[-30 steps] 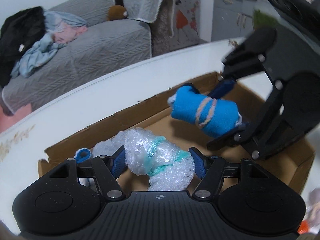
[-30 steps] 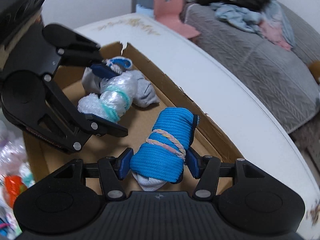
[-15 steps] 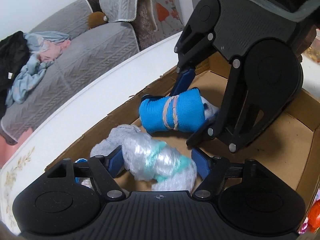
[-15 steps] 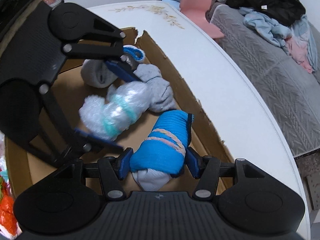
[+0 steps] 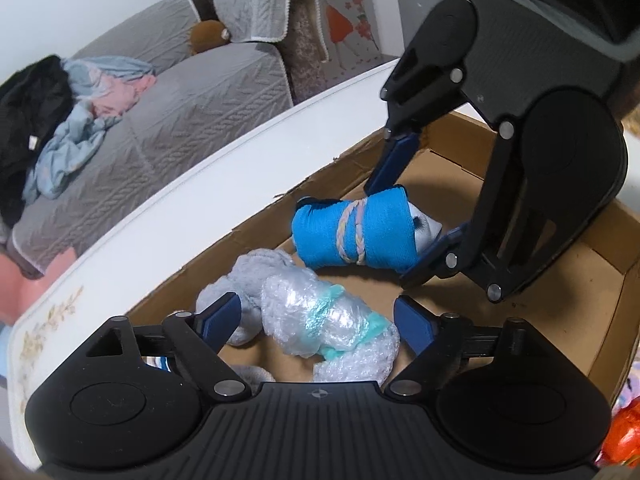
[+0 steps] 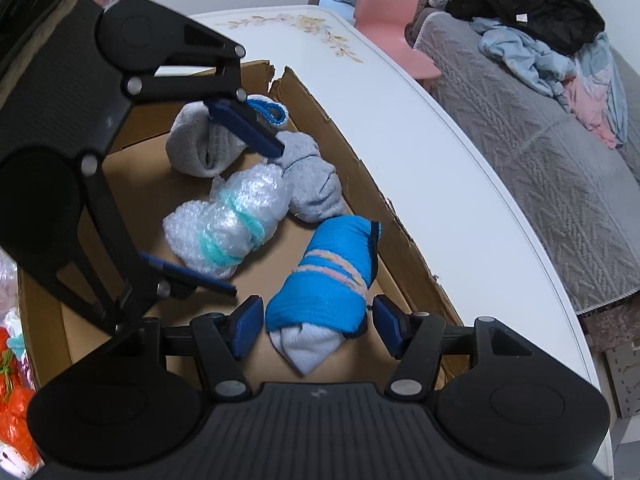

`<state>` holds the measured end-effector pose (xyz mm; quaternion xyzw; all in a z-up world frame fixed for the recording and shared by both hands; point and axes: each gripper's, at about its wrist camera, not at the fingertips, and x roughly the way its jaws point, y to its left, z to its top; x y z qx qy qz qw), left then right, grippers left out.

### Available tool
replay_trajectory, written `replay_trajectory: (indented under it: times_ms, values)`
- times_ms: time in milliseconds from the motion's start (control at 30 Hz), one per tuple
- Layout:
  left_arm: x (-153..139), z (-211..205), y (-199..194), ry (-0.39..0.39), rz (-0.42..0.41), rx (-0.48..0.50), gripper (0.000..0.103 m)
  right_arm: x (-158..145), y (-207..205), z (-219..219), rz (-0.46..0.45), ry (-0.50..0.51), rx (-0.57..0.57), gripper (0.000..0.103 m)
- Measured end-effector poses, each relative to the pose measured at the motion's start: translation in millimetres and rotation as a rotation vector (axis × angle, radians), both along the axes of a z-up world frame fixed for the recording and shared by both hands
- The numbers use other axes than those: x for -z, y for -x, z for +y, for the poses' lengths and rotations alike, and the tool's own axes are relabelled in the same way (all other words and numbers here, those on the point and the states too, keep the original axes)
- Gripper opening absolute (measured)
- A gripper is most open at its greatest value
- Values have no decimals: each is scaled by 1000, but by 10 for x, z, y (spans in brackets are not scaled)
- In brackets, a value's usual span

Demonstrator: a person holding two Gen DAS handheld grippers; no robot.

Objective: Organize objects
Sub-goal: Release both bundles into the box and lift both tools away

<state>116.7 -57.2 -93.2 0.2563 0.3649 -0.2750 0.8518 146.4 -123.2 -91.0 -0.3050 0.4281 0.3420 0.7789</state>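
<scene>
A bubble-wrap bundle [image 5: 320,320] [image 6: 228,224] tied with a teal band lies on the floor of the cardboard box [image 5: 248,236] [image 6: 360,184]. My left gripper [image 5: 316,312] [image 6: 252,216] straddles it, jaws opening, with a gap on each side. A blue sock roll [image 5: 352,236] [image 6: 328,280] bound with a braided band lies beside the box's far wall. My right gripper [image 6: 316,312] [image 5: 394,232] is around it, jaws opening, its pads just clear of the roll. Two grey sock rolls [image 6: 316,184] [image 6: 196,148] lie behind the bundle.
The box sits on a white table [image 6: 440,160] whose edge runs close behind it. Beyond stand a grey sofa [image 5: 180,92] with heaped clothes and a pink chair [image 6: 388,8]. Orange packets [image 6: 16,400] lie outside the box's near side.
Both bundles have come down onto the box floor. The left jaws spread away from the bubble-wrap bundle, and the right jaws eased off the blue roll. Both wrists rolled a little.
</scene>
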Motion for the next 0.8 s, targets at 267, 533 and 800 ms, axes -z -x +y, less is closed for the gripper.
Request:
replay_trajectory:
  times_ms: [267,533,800]
  values:
    - [-32,-24,46,-3,16,1,87,35,-60,52,11,11,6,59]
    - [-212,3,151,3,8,8,88,-64,-33,35,5,-3,34,65]
    - [-629,254,476,62,0,-40,91,-367,271,-53,-10,-72,93,75]
